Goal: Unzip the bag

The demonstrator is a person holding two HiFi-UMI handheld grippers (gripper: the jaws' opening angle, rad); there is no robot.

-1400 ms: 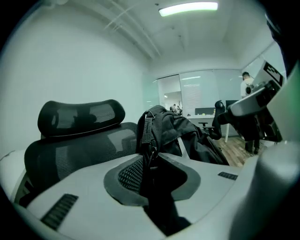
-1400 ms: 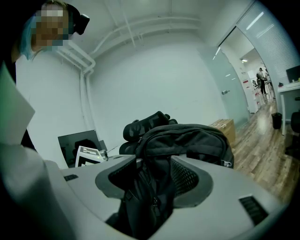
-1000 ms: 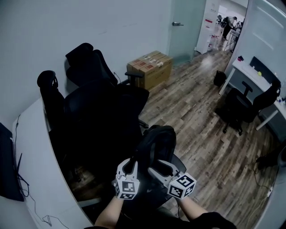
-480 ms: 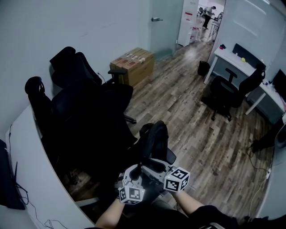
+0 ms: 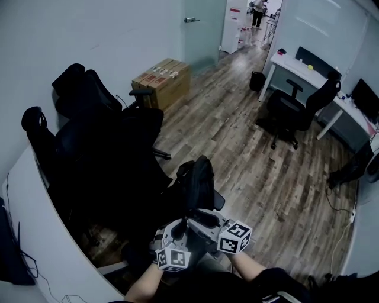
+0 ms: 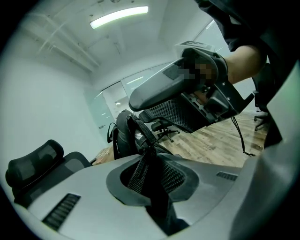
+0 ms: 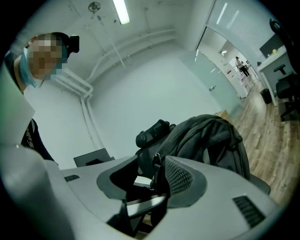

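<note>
A black backpack stands upright on a black chair seat just in front of me. My left gripper is at its near side, shut on a black webbing strap that runs up to the backpack. My right gripper is close beside it, to the right. In the right gripper view the jaws stand wide and are closing. A small metal zipper pull hangs between them, next to the ribbed right pad, with a gap on the other side. The backpack rises just beyond.
Several black office chairs crowd the left, beside a curved white desk. A cardboard box stands by the wall. Another chair and a white desk are at the right, on wood flooring. A person stands beyond the doorway.
The two grippers have drawn closer together at the backpack's near side. The head view has swung, so the room appears shifted left and down.
</note>
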